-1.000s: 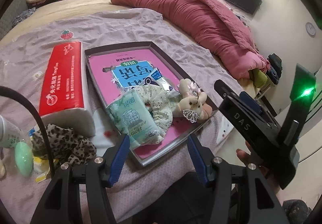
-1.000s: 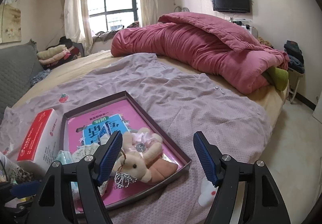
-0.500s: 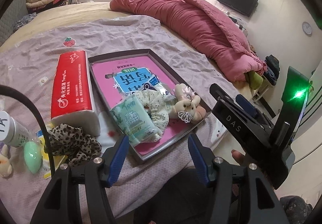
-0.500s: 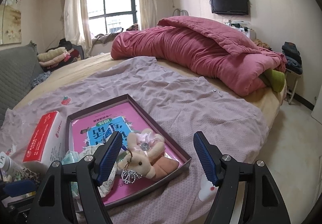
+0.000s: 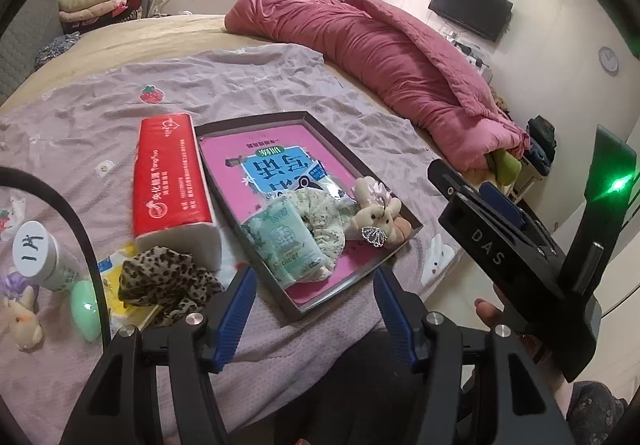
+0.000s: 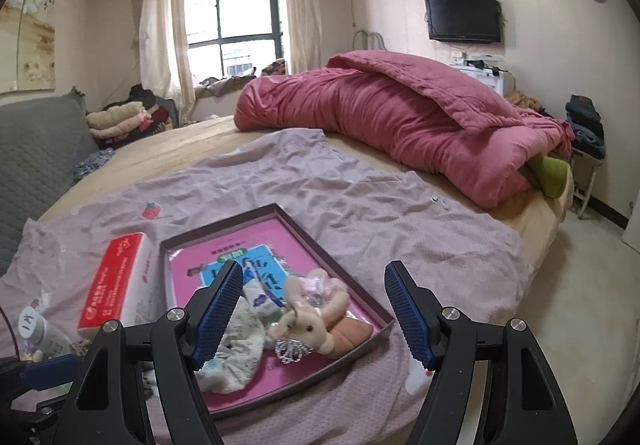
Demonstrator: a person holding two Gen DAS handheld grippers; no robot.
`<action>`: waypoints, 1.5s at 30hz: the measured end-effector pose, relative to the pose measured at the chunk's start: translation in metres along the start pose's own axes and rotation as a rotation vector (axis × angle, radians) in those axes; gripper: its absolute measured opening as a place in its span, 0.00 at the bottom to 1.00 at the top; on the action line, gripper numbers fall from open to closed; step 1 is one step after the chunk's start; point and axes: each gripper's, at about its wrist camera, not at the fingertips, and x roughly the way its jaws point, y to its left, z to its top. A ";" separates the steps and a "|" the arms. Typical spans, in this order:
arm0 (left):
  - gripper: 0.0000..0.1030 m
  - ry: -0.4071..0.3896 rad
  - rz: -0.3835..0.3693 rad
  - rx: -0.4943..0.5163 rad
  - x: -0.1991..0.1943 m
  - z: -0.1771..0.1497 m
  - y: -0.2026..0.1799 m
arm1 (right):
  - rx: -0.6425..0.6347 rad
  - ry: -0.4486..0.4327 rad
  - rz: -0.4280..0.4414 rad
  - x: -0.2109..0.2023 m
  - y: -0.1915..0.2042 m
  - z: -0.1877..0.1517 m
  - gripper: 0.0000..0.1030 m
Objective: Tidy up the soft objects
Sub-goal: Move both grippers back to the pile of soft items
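The left tool (image 5: pixel 312 309) hangs over the near edge of the bed with its jaws wide apart and nothing between them; the right tool (image 6: pixel 314 313) is likewise wide open and empty, aimed across the tray (image 6: pixel 276 209).

The tray lies on the purple sheet (image 5: pixel 248 85) and already holds a plush rabbit (image 6: pixel 310 325), a floral scrunchie (image 5: pixel 320 217) and a tissue pack (image 5: pixel 286 245). Left of it, touching or nearly so, lies a red tissue brick (image 5: pixel 168 177). Outside the tray, near the brick's end, sit a leopard scrunchie (image 5: pixel 168 281), a small plush (image 5: pixel 24 321), a green egg-shaped thing (image 5: pixel 86 309) and a capped bottle (image 5: pixel 38 253).

Risks, as I judge them: the tray's near corner sits close to the bed's edge, so a push while loading could slide it off. The leopard scrunchie lies over some wrappers, and a deep pinch might lift those too. The left tool's cable (image 5: pixel 84 229) arcs above these loose items and could drag them.

Readable writing: "DAS" on the right tool's body; "Flower" on the tissue pack; "YangYuo" or something close to it on the brick, beside Chinese print. The bottle cap bears a handwritten mark I cannot make out, and the tray's liner has large Chinese characters, upside down from here.
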 end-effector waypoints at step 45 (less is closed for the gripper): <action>0.59 -0.161 0.209 -0.209 -0.129 -0.036 0.129 | -0.263 -0.002 0.261 -0.087 0.136 -0.001 0.73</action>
